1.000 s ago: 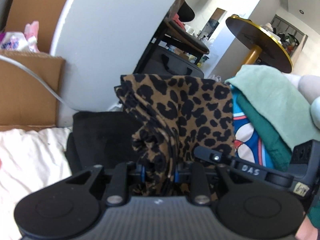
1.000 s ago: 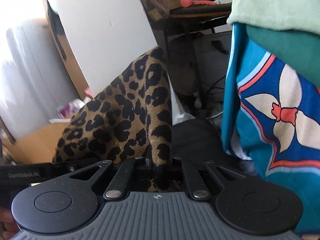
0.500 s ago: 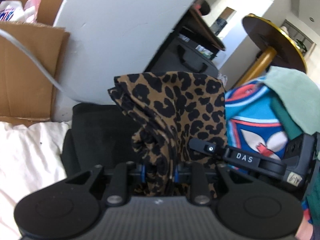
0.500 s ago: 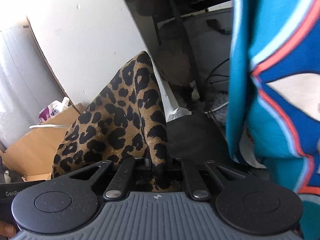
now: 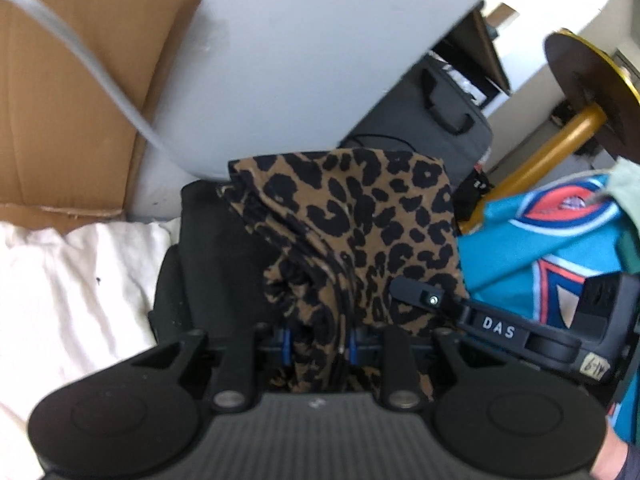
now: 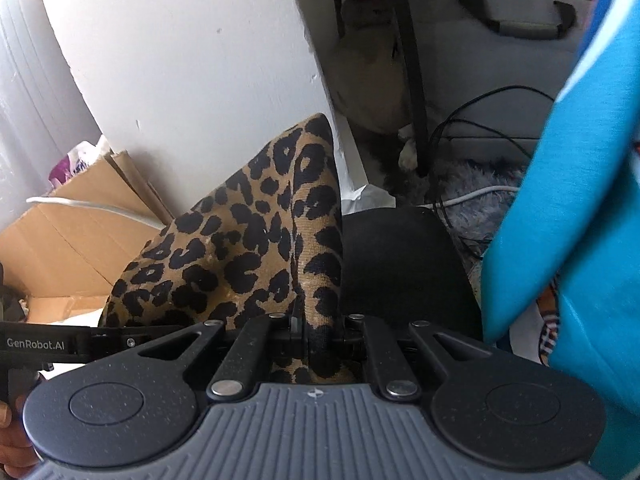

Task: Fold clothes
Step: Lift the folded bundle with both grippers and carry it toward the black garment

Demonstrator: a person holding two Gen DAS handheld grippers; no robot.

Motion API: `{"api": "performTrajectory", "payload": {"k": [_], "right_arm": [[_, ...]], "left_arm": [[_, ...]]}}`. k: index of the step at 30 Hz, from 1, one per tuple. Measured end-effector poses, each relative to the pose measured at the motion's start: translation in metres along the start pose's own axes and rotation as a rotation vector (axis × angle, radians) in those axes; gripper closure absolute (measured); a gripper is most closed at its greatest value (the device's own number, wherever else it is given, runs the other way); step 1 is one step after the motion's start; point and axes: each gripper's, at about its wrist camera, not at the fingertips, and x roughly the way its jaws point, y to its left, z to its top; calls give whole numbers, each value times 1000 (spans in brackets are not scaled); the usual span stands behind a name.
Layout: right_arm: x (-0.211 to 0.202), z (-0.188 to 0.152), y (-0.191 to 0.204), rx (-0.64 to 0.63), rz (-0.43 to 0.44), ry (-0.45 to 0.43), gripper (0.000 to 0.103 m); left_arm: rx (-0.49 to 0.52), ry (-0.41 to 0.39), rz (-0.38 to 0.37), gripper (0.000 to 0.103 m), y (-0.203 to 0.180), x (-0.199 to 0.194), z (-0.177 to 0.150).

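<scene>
A leopard-print garment (image 5: 360, 232) hangs bunched between both grippers. My left gripper (image 5: 318, 346) is shut on a gathered fold of it, the cloth rising ahead of the jaws. In the right wrist view the same leopard-print garment (image 6: 248, 248) stands up in a peak, and my right gripper (image 6: 320, 336) is shut on its edge. The right gripper's black arm, marked DAS, shows in the left wrist view at the right, close beside the left one. A teal patterned garment (image 5: 552, 248) hangs at the right in both views.
A black cushion (image 6: 400, 264) lies below the cloth. White fabric (image 5: 72, 280) spreads at the left. Cardboard (image 5: 68, 92), a white panel (image 5: 300, 48), a grey bag (image 6: 480, 52), cables (image 6: 480, 120) and a round gold-edged table (image 5: 580, 76) stand beyond.
Both grippers have dropped and tipped downward with the leopard-print garment still held. The teal garment now sits higher and closer at the right; the floor and cardboard fill more of the views.
</scene>
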Motion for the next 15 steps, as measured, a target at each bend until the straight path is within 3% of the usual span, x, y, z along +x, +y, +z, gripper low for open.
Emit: {"api": "performTrajectory", "payload": {"k": [10,15], "right_arm": [[27,20,-2,-5,11,28,97],[36,20,6,-27,-11,46,97]], "left_arm": [[-85,5,26,77,17,15,11],[-76,21,88,69,23,15,11]]}}
